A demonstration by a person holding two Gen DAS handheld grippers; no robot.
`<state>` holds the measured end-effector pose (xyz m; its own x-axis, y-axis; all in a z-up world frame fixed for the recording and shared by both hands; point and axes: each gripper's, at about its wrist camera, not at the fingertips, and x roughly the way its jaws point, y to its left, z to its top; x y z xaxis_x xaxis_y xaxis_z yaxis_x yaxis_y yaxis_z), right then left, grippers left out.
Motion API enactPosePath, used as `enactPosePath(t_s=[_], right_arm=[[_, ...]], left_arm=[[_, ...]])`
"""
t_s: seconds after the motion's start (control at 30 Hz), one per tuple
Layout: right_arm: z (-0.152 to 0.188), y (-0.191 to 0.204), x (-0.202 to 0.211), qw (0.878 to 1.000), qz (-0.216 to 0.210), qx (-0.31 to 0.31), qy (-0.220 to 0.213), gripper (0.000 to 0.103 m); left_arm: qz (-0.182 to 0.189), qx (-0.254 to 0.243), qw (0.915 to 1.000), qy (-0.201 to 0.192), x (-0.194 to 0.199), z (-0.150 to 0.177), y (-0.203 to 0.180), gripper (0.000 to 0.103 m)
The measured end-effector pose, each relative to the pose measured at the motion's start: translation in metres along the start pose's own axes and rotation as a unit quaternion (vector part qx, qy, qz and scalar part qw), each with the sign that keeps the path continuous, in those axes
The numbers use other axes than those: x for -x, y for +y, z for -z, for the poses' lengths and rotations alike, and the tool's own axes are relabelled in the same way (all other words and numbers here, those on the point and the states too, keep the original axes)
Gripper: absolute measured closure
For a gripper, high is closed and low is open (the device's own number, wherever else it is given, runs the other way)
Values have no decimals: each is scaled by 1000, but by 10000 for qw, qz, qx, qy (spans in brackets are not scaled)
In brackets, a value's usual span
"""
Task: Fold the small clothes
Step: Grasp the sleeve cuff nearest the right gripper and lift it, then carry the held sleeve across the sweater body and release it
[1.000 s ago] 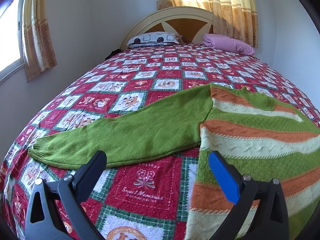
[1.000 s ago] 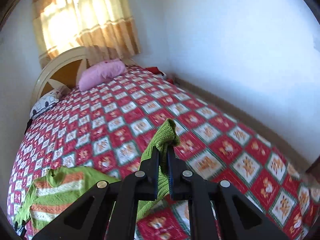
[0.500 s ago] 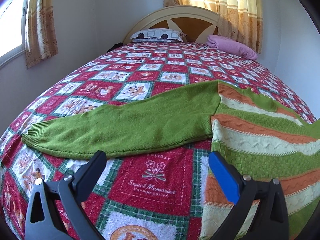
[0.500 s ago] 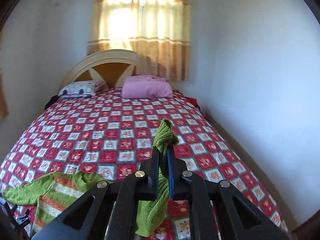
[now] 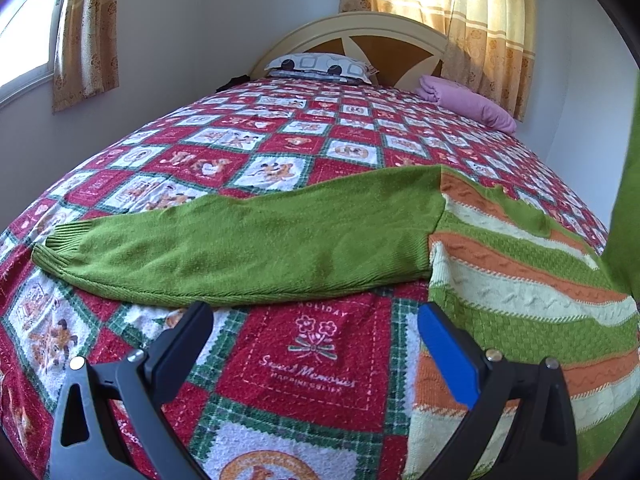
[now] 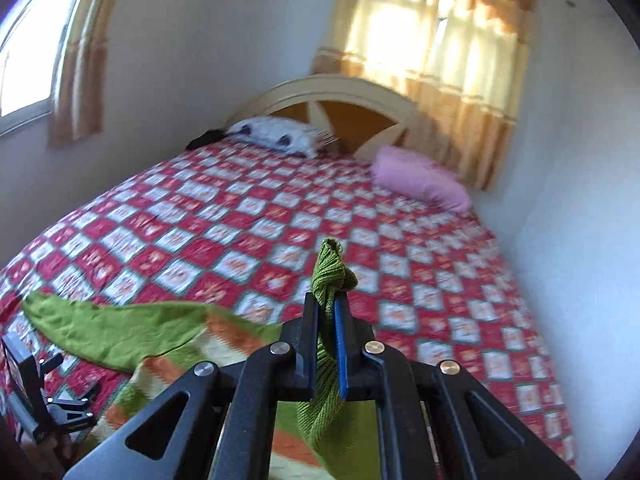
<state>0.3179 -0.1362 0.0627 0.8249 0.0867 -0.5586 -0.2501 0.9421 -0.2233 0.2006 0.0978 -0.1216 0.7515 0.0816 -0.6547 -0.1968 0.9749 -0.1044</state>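
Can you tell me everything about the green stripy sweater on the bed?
The sweater looks like a chunky knit, with a body striped in green, orange and cream cable bands and plain green sleeves with ribbed cuffs. It lies spread on the red patchwork bedspread. One sleeve stretches out flat to the side. The other sleeve is lifted off the bed, its cuff pinched in the right gripper. The left gripper hovers open near the body's edge, not touching it.
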Motion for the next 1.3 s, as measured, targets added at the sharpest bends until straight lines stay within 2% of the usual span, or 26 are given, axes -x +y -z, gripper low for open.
enactPosePath(t_s=[0.13, 0.17, 0.23, 0.33, 0.43, 0.57, 0.7, 0.8, 0.9, 0.97, 1.03, 1.1, 1.13, 1.17, 1.27, 1.3], right_arm=[[64, 71, -79, 9962, -630, 47, 603, 96], [82, 84, -100, 9907, -937, 34, 989, 93], [116, 100, -124, 9776, -1397, -69, 1574, 77], [144, 92, -112, 9746, -1549, -229, 1601, 68], [163, 49, -79, 9778, -1449, -379, 1469, 52], [182, -8, -48, 9840, -974, -541, 1387, 51], [203, -50, -32, 9881, -295, -619, 1380, 51], [223, -64, -18, 9872, -311, -790, 1351, 50], [241, -61, -11, 9872, -398, -749, 1348, 47], [253, -54, -9, 9879, -405, -618, 1364, 46], [263, -47, -11, 9875, -479, -551, 1398, 46], [268, -46, -8, 9894, -455, -563, 1262, 44], [270, -46, -7, 9901, -420, -586, 1207, 42], [271, -48, -7, 9902, -410, -644, 1172, 40], [277, -53, -7, 9901, -418, -791, 1084, 36], [278, -53, -7, 9901, -414, -797, 1076, 35]], left_arm=[[-4, -29, 10000, 37, 0, 2, -1, 0], [4, -30, 10000, 55, 0, 2, -1, 0], [19, -5, 9999, 103, -2, 3, 0, 0], [68, 89, 9998, 187, -2, 4, 4, 0], [157, 150, 9994, 278, 1, 4, 9, 0], [4, -201, 9996, 184, 12, -6, 2, 0], [396, -435, 9982, -74, 29, -32, -24, 0], [772, -691, 9945, -168, 27, -45, -61, 0], [1036, -1054, 9889, 121, 4, -45, -101, 0], [1117, -1177, 9860, 387, -13, -42, -117, 18], [1051, -1251, 9838, 742, -36, -37, -133, 24], [1044, -1180, 9814, 1097, -59, -33, -140, 47], [1174, -1107, 9787, 1266, -65, -31, -139, 77], [1308, -1034, 9757, 1424, -72, -28, -139, 94], [1596, -1020, 9755, 1116, -58, -29, -142, 98], [1569, -1056, 9772, 963, -49, -32, -141, 98]])
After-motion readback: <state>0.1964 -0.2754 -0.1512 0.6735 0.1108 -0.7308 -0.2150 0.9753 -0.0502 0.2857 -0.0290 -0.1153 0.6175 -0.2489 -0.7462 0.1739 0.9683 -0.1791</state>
